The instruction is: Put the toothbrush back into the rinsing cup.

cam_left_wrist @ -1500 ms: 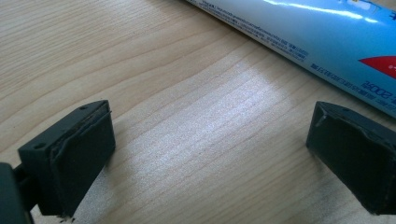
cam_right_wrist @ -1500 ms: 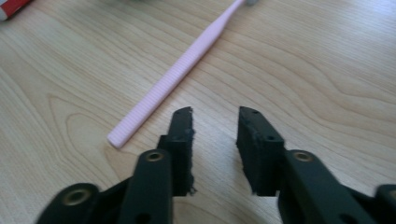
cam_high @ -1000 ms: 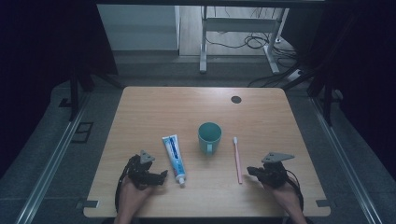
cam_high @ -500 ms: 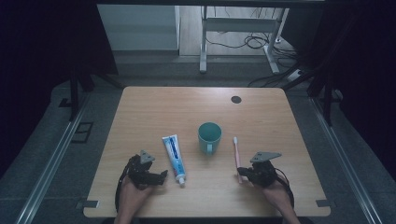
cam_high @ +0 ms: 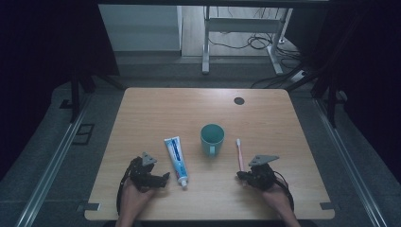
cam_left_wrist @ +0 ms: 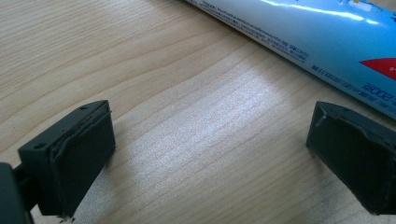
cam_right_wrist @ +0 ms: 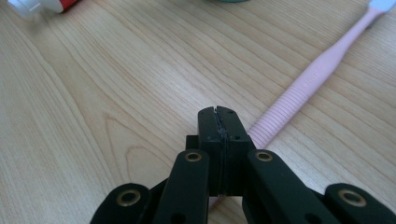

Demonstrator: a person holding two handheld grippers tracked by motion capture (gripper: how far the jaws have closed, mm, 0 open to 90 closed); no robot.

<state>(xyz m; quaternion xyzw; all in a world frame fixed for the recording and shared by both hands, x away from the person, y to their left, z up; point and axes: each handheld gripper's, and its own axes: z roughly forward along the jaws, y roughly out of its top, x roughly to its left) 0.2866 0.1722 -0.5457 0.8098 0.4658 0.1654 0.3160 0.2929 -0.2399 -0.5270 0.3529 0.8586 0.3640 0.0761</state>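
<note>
A pink toothbrush [cam_high: 239,151] lies on the wooden table [cam_high: 156,113], right of a teal cup [cam_high: 212,138]. My right gripper [cam_high: 239,176] is shut, pad against pad, with nothing seen between. Its tips [cam_right_wrist: 218,114] rest at the near end of the toothbrush handle [cam_right_wrist: 317,74], which runs out from behind them. A blue and white toothpaste tube [cam_high: 176,154] lies left of the cup, cap toward me. My left gripper [cam_high: 163,178] is low over the table just left of the cap. Its jaws [cam_left_wrist: 210,154] stand wide open over bare wood, the tube [cam_left_wrist: 327,37] just beyond them.
A dark round cable hole [cam_high: 239,100] sits near the table's far right. The tube's white cap [cam_right_wrist: 28,5] shows at the top left of the right gripper view. Beyond the table stand a desk frame and cables on the floor [cam_high: 250,42].
My right gripper has slid left across the table until its tips reached the near end of the toothbrush handle. The left gripper has stayed in place.
</note>
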